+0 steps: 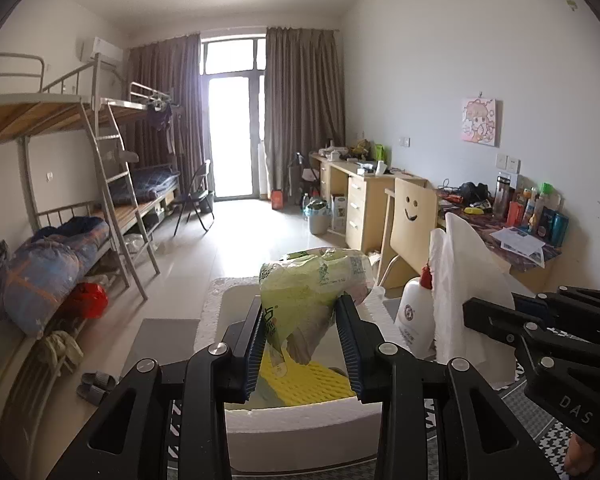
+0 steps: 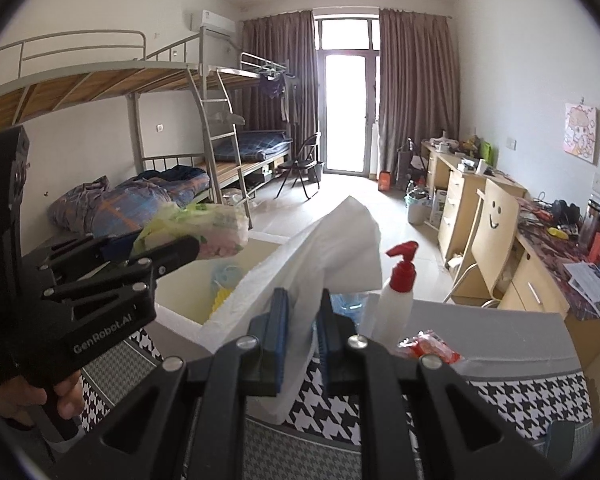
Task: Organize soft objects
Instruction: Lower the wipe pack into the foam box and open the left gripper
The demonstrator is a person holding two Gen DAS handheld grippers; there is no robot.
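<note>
Left hand-held gripper (image 1: 300, 336): you have its two blue-padded fingers pinched on a crumpled green-and-white plastic pack (image 1: 314, 286), which hangs above the foam box.
Foam box (image 1: 300, 420): a white foam box, open at the top, sits on the houndstooth-patterned tabletop (image 2: 532, 396). Inside you can see one yellow perforated pad (image 1: 304, 386); in the right wrist view something pale blue also shows in it, too unclear to name.
Right hand-held gripper (image 2: 302, 316): you have it clamped narrow on a white plastic bag (image 2: 336, 248), whose loose upper part stands up beside the box's right wall.
Bottle: one white pump bottle (image 2: 396, 300) with a red pump head stands upright just right of the white bag.
Red packet: one small red-and-clear packet (image 2: 428, 346) lies on the tabletop at the foot of the bottle.
Count: two grippers, two soft items held, one box, one bottle, one packet.
Left wrist view only: the yellow pad laid across the box floor.
Right wrist view only: the red packet, the bottle's pump head, and your left hand (image 2: 40, 396) on the left gripper's handle.
</note>
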